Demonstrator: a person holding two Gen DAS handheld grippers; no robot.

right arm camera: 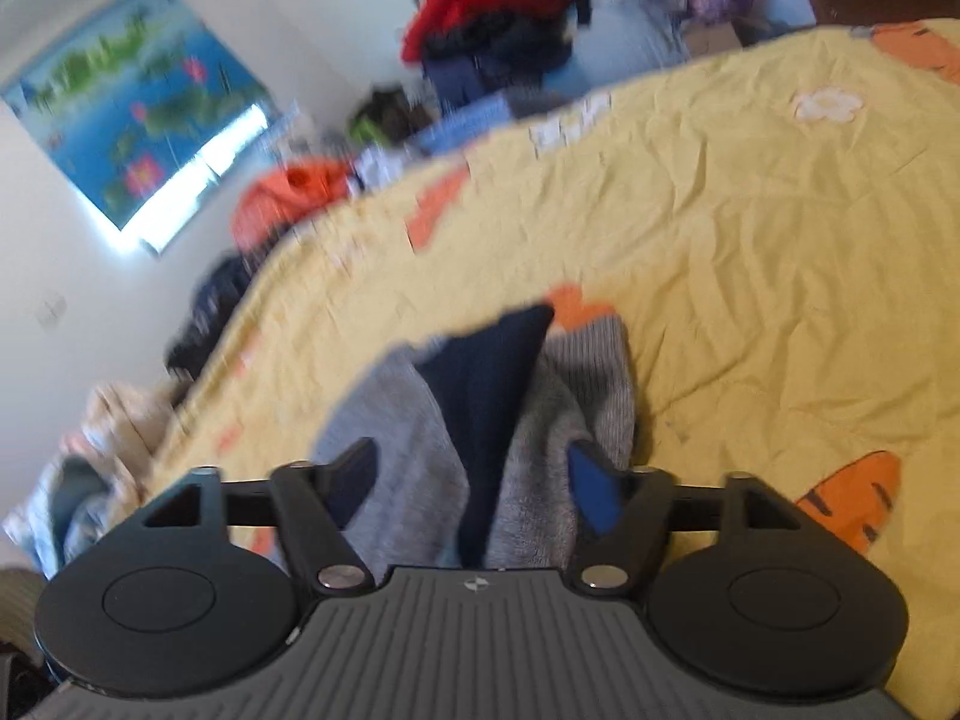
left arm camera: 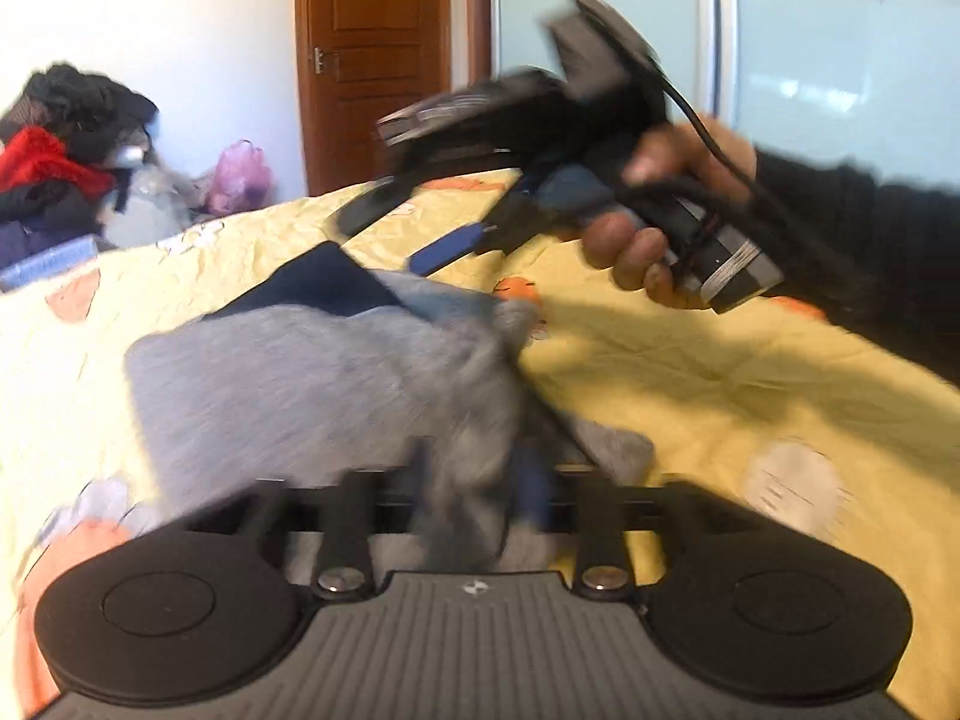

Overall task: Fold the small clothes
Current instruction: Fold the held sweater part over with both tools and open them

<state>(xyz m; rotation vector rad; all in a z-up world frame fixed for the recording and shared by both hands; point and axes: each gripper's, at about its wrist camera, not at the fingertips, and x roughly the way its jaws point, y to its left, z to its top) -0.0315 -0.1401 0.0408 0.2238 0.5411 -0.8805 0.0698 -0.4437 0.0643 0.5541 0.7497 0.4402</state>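
Clearly the soft grey knitted garment with a dark navy panel (right arm camera: 480,420) lies crumpled on the yellow quilted bedspread with orange tiger prints (right arm camera: 750,252), its cloth filling the space right in front of both cameras. The right gripper (right arm camera: 474,468) has its jaws spread wide, the fabric bunched between them without being pinched. The left gripper (left arm camera: 474,480) is badly blurred; its jaws seem parted too, with grey cloth lying loosely across them. Beyond the bedspread's far edge stand a brown wooden door (left arm camera: 372,54), a heap of red and black clothes (left arm camera: 54,162) and a pink plastic bag (left arm camera: 240,174).
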